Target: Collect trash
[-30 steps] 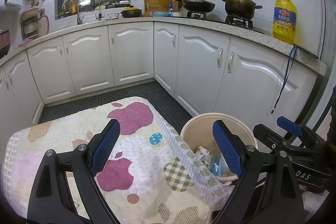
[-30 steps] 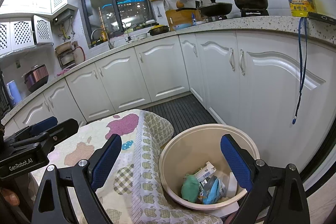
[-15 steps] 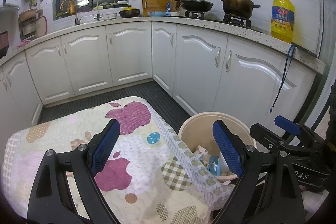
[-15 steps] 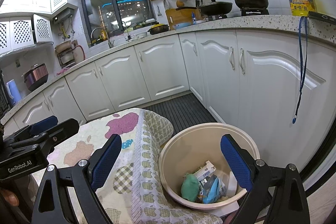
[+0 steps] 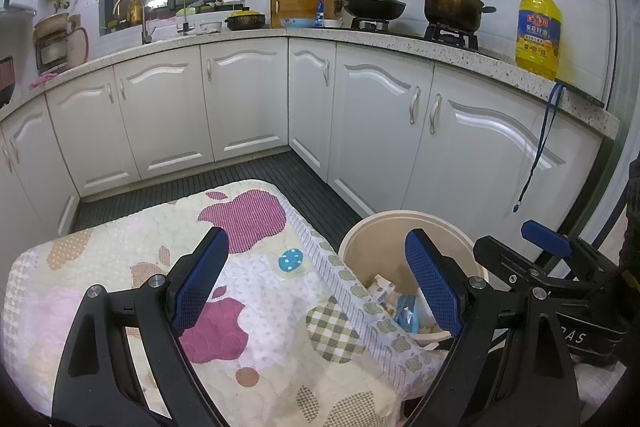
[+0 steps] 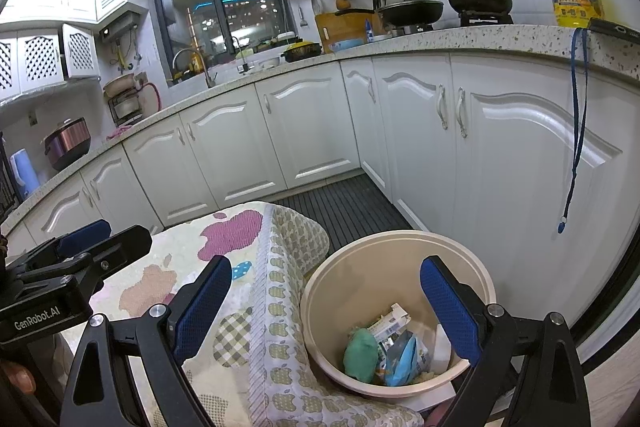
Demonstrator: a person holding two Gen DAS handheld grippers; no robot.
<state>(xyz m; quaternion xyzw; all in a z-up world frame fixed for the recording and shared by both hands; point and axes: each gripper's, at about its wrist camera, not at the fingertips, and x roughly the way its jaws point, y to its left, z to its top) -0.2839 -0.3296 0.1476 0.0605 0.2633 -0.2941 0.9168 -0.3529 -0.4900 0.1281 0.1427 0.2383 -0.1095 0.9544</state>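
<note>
Two grippers idle beside the bin (image 6: 400, 267)
Nothing has shifted; left gripper (image 5: 316, 291) and right gripper (image 6: 326, 307) jaws released, trash (image 6: 384, 347) binned.

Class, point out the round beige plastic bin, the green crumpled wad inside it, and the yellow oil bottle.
Round beige plastic bin (image 6: 362, 269): right wrist view, inner wall.
Green crumpled wad (image 6: 361, 354): right wrist view, middle.
Yellow oil bottle (image 5: 538, 31): left wrist view, label.

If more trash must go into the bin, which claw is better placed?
Probably the right claw: the bin lies open under it. The left claw hangs mostly over the covered table. Both are open and empty.
</note>
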